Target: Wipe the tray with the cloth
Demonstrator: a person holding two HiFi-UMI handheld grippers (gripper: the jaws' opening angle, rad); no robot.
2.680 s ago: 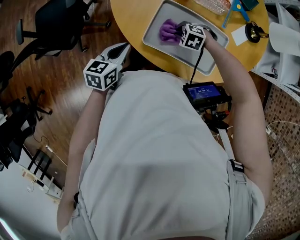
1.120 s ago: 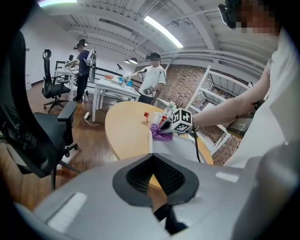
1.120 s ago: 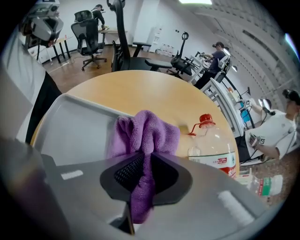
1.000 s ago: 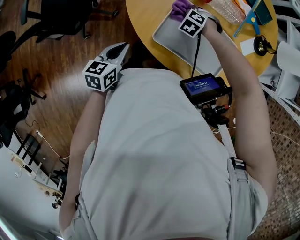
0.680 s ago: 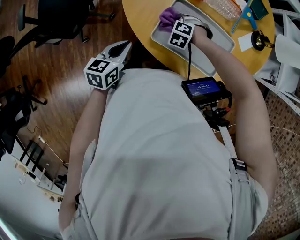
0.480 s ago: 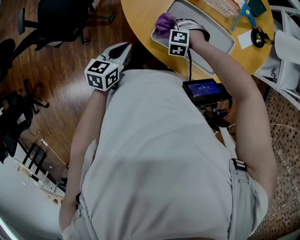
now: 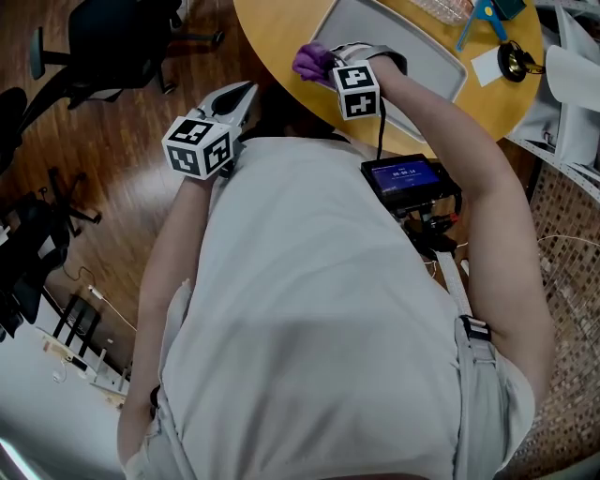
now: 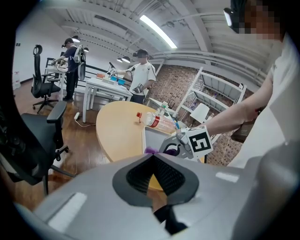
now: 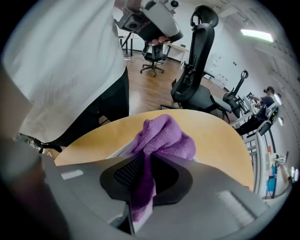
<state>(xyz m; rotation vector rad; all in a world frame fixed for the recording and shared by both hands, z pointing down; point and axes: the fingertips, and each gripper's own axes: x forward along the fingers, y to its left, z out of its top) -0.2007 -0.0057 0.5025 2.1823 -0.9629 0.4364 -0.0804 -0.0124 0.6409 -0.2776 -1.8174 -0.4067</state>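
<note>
The grey tray lies on the round wooden table. My right gripper is shut on the purple cloth and holds it at the tray's near-left corner, close to the table edge. In the right gripper view the cloth bunches above the right gripper and hangs down between its jaws, with a pale tray edge just below. My left gripper hangs off the table by the person's chest. In its own view the left gripper is shut and empty, facing the tray and the cloth.
A clear plastic bottle lies beyond the tray. A blue item, a black round object and white paper sit at the table's right. Office chairs stand on the wooden floor to the left. People stand at far desks.
My right gripper has dragged the cloth from the tray's middle to its far end, then back to the near-left corner by the table edge. The left gripper stayed put.
</note>
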